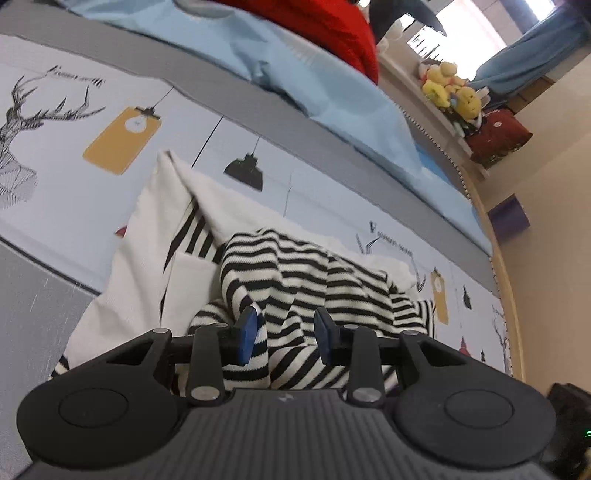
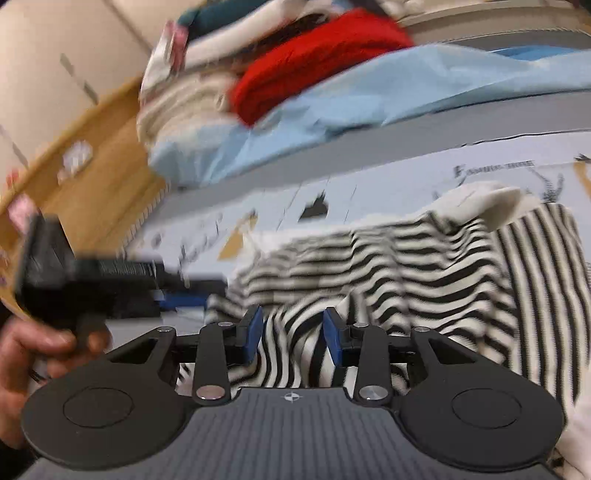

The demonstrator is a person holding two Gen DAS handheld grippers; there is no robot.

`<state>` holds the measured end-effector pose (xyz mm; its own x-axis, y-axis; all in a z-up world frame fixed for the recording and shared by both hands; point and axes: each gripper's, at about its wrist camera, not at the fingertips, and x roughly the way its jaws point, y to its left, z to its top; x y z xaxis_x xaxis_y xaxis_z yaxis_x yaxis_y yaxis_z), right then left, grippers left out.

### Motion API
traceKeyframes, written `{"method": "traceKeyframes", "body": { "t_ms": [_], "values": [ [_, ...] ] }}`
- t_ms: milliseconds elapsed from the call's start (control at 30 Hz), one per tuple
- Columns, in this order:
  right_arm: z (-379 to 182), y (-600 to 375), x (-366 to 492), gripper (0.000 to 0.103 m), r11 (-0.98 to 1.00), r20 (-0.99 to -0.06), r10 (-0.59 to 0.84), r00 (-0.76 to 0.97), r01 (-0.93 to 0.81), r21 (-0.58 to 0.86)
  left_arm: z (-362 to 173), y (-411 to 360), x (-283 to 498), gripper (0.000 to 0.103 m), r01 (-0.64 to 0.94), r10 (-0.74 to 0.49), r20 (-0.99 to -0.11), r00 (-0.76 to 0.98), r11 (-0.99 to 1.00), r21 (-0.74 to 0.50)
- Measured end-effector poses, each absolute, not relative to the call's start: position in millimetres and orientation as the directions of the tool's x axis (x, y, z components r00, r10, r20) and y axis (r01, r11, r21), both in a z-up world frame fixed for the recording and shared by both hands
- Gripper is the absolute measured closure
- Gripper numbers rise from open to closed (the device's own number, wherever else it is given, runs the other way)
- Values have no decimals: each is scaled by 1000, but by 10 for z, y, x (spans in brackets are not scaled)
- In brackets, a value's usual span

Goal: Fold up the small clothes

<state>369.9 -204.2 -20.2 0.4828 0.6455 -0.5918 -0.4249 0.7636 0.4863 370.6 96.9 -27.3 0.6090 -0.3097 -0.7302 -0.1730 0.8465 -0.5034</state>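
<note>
Left gripper [image 1: 286,334]: jaws parted, blue pads apart, striped top [image 1: 325,273] bunched below and between them. One pad [image 1: 246,334] seems to brush a fold; no pinch visible. Reads as released, hovering over the cloth.

Right gripper [image 2: 293,338]: jaws likewise parted over the same top [image 2: 388,258], stripes showing through the gap, pads not pressing. Released too. This view is blurred, so contact is hard to judge finely.

Hand [image 2: 33,354] at lower left of the right view grips the black handle of the left gripper, which reaches in toward the top's near edge.

The top lies rumpled on the printed sheet [image 1: 110,122], partly doubled over on itself, a white panel [image 1: 147,236] spread flat to one side with a striped strip along it. Both grippers sit at the near hem side, probably because a fold was laid there and let go; a guess only.

Judgement: fold partway, cloth not yet squared; next grasp likely needs an edge or corner, and loose knit may slip.

Farther: blue blanket [image 1: 295,74] along the sheet's far border, red garment [image 1: 325,29] on it. Beyond, a shelf with yellow plush toys [image 1: 448,90].
</note>
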Motion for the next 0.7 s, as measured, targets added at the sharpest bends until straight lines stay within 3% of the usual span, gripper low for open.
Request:
{"method": "traceKeyframes", "body": {
  "t_ms": [133,167,300,400,467,567,700],
  "values": [
    [-577,-1804,3822,66,900,-824,401,401,-342,271,-251,954,3761,67,-148,-317,-710,628,848,-509],
    [-693,-1832,3855,73,925,-858,342,384,-297,235,-241,947,3763,67,-139,-321,-706,632,849,-510],
    [-623,-2019,3920,73,914,-829,404,386,-212,347,-305,872,3816,67,-98,-349,-734,582,866,-490],
    [-427,-2154,3946,71,883,-775,469,423,-243,401,-606,810,3876,67,-152,-241,-874,423,932,-330],
    [-379,-2242,3974,69,883,-760,470,449,-231,409,-817,871,3883,73,-210,-187,-923,336,941,-267],
    [-588,-2359,4063,70,949,-858,316,404,-141,283,-767,927,3884,73,-212,-221,-908,357,927,-308],
    [-582,-2431,4057,70,942,-854,333,399,-105,318,-572,906,3862,68,-155,-266,-864,428,920,-360]
  ]
}}
